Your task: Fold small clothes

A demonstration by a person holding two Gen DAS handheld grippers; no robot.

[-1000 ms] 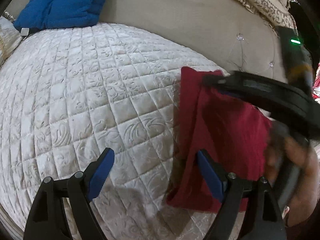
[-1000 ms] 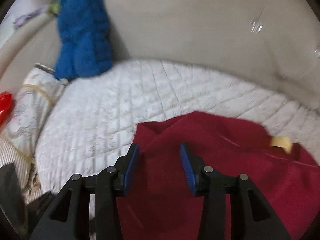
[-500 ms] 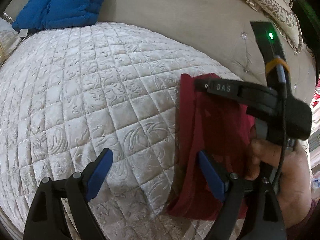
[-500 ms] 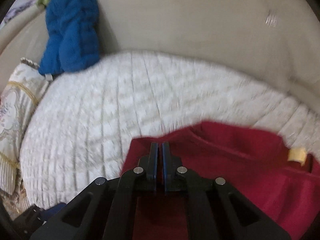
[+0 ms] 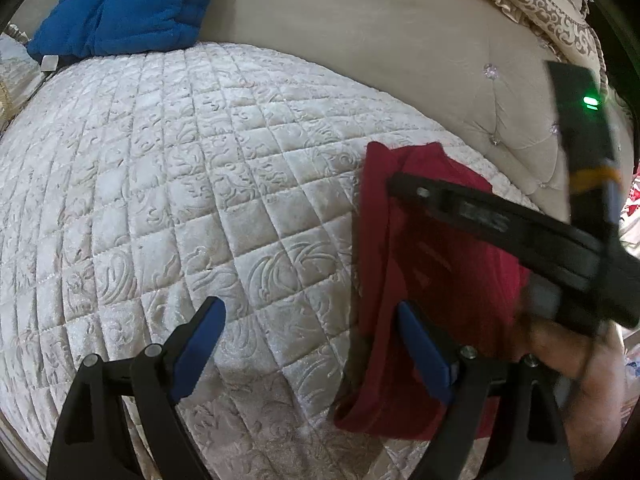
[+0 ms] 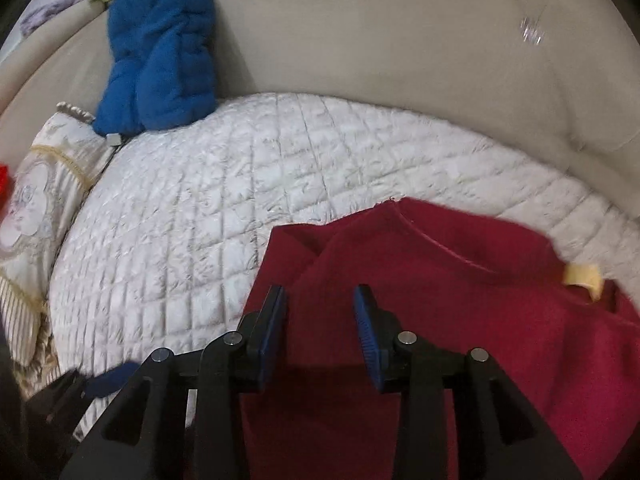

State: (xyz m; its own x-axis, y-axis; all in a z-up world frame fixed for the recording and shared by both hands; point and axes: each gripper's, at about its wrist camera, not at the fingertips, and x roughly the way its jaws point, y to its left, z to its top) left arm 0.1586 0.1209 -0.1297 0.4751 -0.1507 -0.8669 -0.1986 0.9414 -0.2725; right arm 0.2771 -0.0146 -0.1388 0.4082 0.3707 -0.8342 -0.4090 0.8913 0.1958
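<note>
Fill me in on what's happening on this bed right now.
A person with a gripper in each hand is folding a red garment on the white quilted bedspread. The right gripper hovers open over the garment's partly folded edge, gripping nothing. The left gripper is open wide beside the garment's left edge. A blue quilted item lies against the headboard.

A home bedroom: quilted bed [image 5: 200, 200], tufted headboard [image 5: 400, 60], pillows [image 6: 36, 208].
</note>
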